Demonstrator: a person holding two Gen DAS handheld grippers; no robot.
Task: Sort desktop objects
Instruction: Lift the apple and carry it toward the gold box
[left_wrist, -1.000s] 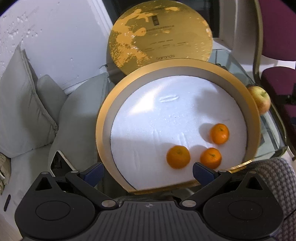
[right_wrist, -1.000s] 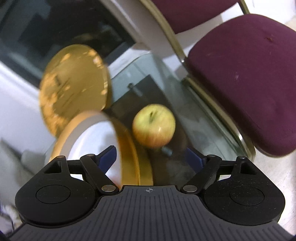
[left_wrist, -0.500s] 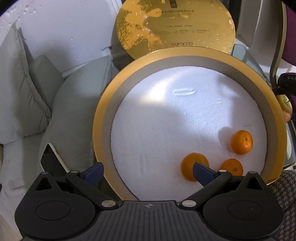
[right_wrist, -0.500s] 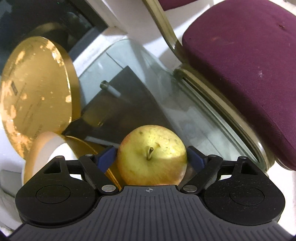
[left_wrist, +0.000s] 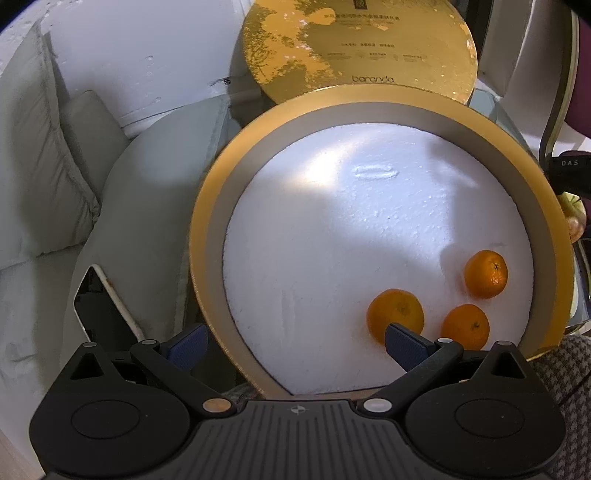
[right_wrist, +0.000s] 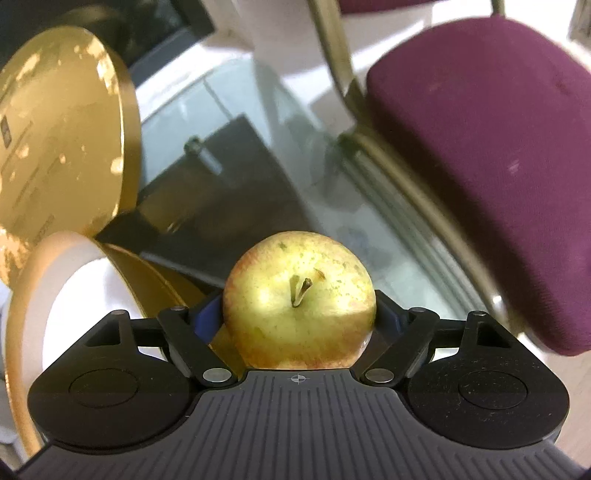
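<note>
In the left wrist view a round gold-rimmed box (left_wrist: 207, 236) fills the centre and right of the frame, its white foam floor bare over most of its area. Its gold lid (left_wrist: 362, 48) stands on edge at the top centre, just behind the box. Grey cushions (left_wrist: 40, 166) take up the left side of the frame. In the right wrist view a maroon chair seat (right_wrist: 491, 155) occupies the upper right, and a glass tabletop (right_wrist: 258, 110) runs across the middle, with the same lid at the upper left and the box rim at the lower left.

The left gripper (left_wrist: 295, 341) sits at the bottom centre with its jaws spread wide and nothing between them; its right fingertip overlaps the rim's near side in the picture. The right gripper (right_wrist: 299, 314) is closed against both sides of a yellow-green apple (right_wrist: 299, 299), stem towards the camera, at the lower centre of its view, just right of the box rim. Whether the apple rests on the glass or is lifted I cannot tell.

Three tangerines (left_wrist: 395, 314) lie close together in the lower right of the box floor, one partly behind the left gripper's right fingertip.
</note>
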